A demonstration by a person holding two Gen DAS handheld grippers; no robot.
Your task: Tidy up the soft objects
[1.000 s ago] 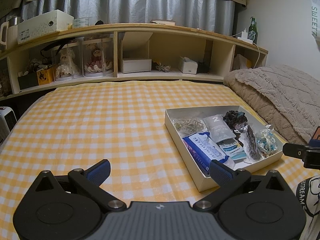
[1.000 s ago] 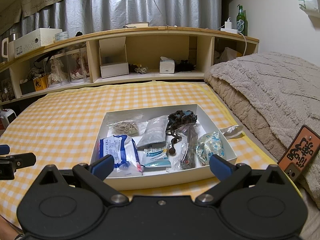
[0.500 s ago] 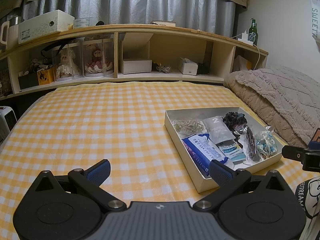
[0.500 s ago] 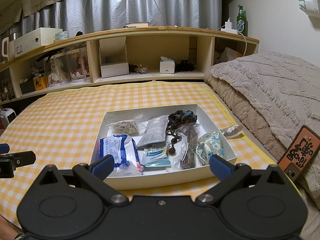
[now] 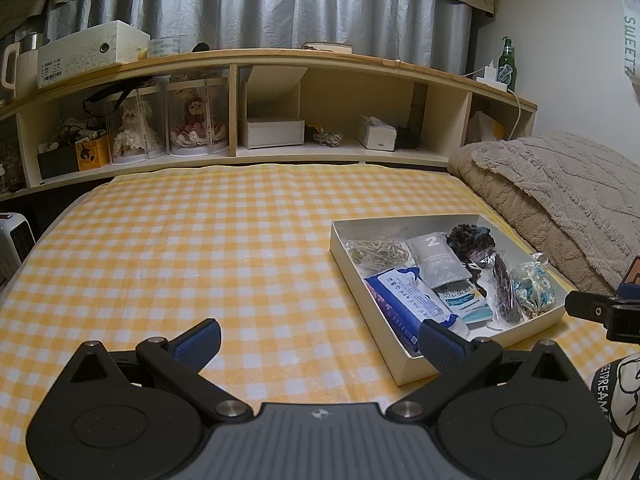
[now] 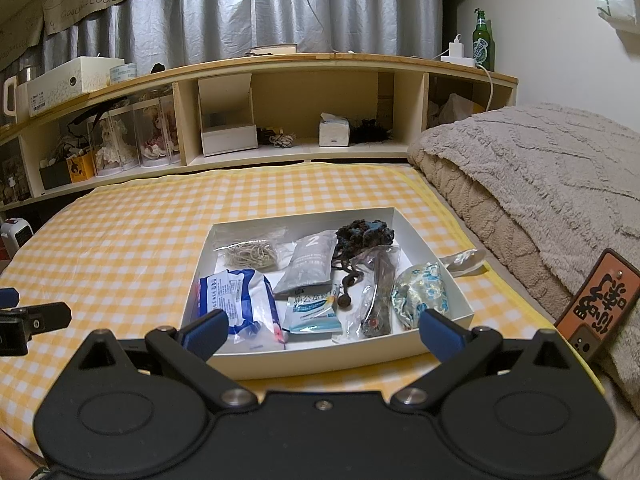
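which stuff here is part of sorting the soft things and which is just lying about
Job:
white box
blue wipes pack
grey pouch
rubber band bag
floral pouch
dark scrunchie

Lying about:
grey blanket
green bottle
tissue box
dolls

Dim, warm indoor light, soft shadows, sharp focus throughout, and strong fisheye bending with dark corners at the edges.

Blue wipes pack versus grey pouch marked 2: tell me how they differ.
The blue wipes pack is blue and white with dense print; the grey pouch is plain grey with a large 2. The wipes pack lies at the white box's near left corner, the grey pouch mid-box, farther back. Both lie flat inside it.
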